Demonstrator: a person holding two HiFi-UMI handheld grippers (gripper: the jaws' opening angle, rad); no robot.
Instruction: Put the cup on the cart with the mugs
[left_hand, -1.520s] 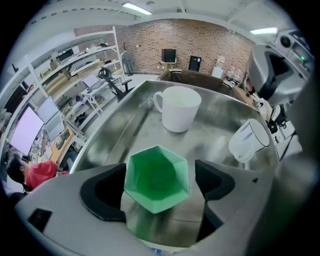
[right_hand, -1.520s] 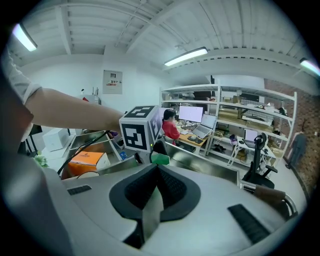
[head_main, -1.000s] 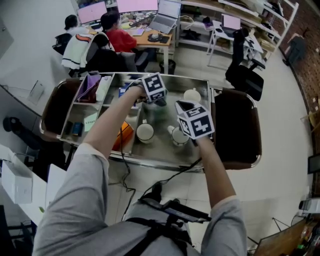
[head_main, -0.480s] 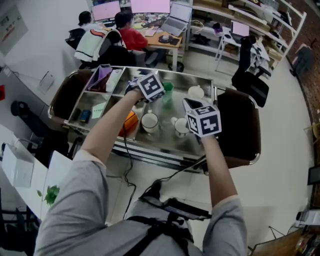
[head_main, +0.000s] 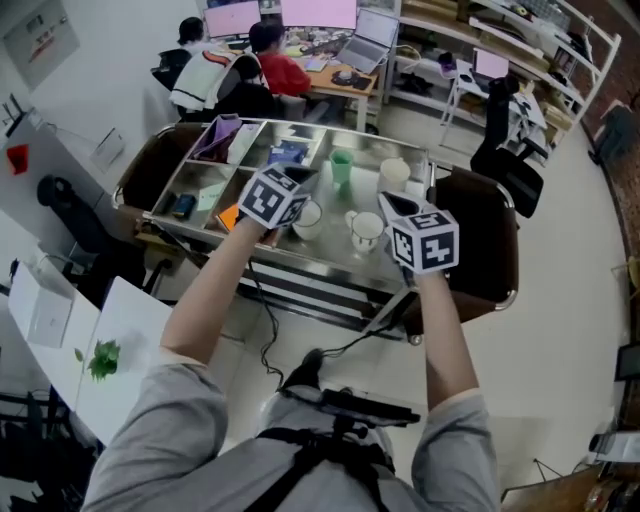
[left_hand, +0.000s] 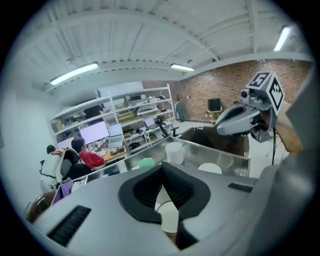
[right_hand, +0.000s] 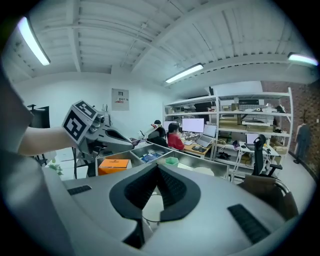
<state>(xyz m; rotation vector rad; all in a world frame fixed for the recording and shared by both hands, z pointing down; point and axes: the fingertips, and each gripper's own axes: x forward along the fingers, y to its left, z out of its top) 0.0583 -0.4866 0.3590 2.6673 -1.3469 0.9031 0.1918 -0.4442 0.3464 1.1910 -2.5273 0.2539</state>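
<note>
Reading the cart (head_main: 365, 150) left to right, what goes in the entry? (recorder)

Far left: an orange box (head_main: 228, 215), not a task item. Next, the left gripper (left_hand: 162, 172). Its jaws have just been closing and now meet pad to pad, with nothing between them. Half a second ago it was just beside the cup. Now it is well apart from it, pulled back toward the near rim. (observer)

And the cup? (recorder)

The green cup (head_main: 342, 166) stands upright on the tray floor toward the back, free of both tools. White mugs sit around it:
- near mug (head_main: 307, 213), partly behind the left gripper
- front mug (head_main: 365, 230)
- back mug (head_main: 393, 176), just to the cup's right
(observer)

Right side? (recorder)

The right gripper (right_hand: 157, 170) has its jaws pressed together and is empty. It hangs over the near right corner and has shifted off to the right of the mugs since a second ago. Beyond it is a brown chair (head_main: 480, 240). (observer)

Meaning for the task? (recorder)

Judgement: the cup is down among the mugs and let go, so placement looks complete. Both hands appear to be clearing out. The one open check is whether the cup sits steady, which these views suggest but cannot prove. (observer)
</note>
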